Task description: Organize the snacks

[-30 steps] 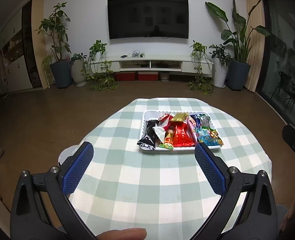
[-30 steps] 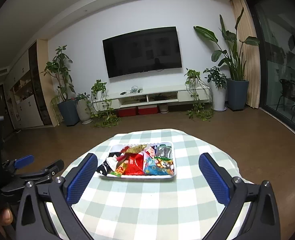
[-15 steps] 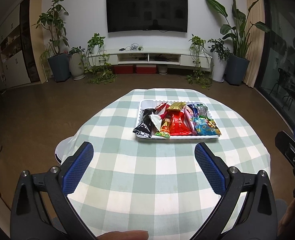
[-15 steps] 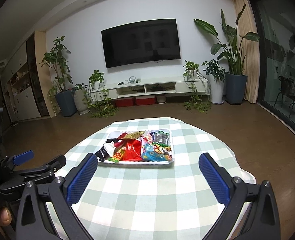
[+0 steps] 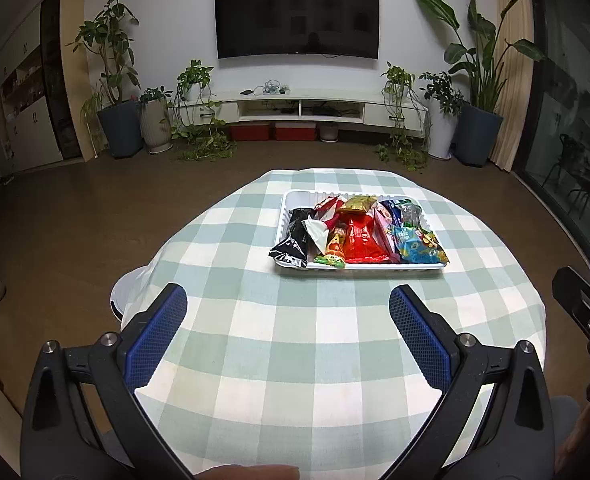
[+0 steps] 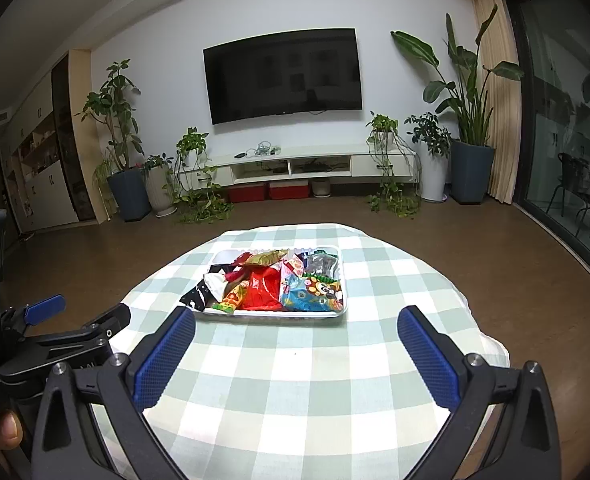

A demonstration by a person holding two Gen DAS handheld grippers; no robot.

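Observation:
A white tray (image 5: 289, 200) (image 6: 341, 304) piled with several snack packets sits on the far half of a round table under a green-and-white checked cloth (image 5: 295, 340) (image 6: 295, 360). A black packet (image 5: 293, 240) overhangs the tray's left front corner; a red packet (image 5: 361, 242) (image 6: 263, 292) lies in the middle and a blue cartoon packet (image 5: 419, 246) (image 6: 315, 294) at the right. My left gripper (image 5: 289, 316) hovers open over the near cloth, empty. My right gripper (image 6: 295, 332) is open and empty too, just short of the tray.
The left gripper's body (image 6: 67, 336) shows at the left edge of the right wrist view. A white stool or base (image 5: 125, 296) peeks out beside the table's left side. Beyond lie brown floor, a TV cabinet (image 5: 295, 106) and potted plants.
Both grippers have drawn back and risen a little from the table, so the tray sits farther off and higher in both views. Jaws stayed open.

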